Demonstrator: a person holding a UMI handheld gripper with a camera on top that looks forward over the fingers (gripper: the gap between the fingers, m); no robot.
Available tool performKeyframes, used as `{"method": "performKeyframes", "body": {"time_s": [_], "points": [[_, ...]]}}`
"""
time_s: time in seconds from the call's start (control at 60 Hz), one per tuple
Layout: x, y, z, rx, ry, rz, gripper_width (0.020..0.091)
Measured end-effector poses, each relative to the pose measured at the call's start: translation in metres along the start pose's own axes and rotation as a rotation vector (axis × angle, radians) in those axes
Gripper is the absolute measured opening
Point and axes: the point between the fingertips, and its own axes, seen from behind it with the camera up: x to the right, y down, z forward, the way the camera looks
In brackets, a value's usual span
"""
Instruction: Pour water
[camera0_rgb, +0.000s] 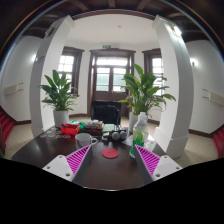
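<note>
Two magenta-padded fingers of the hand-held gripper (110, 160) spread apart, empty, above a dark round table (105, 172).
Clear plastic water bottle (139, 134) stands just ahead, right of centre — approach should be level, fingers straddling its middle, before closing.

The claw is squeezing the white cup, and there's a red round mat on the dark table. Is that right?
Not quite. The gripper view shows the claw open and holding nothing. The white cup sits on the dark table beyond the left finger, apart from it. The red round mat does lie on the table.
</note>
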Motion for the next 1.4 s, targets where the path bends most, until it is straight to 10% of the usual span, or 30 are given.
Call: {"method": "performKeyframes", "body": {"time_s": [0.667, 1.017, 1.4], "points": [[0.141, 0.024, 0.233, 0.069, 0.094, -0.033, 0.0853], [0.133, 0.036, 0.261, 0.066, 0.041, -0.01, 0.0357], [0.103, -0.002, 0.245, 0.04, 0.133, -0.632, 0.0356]]}}
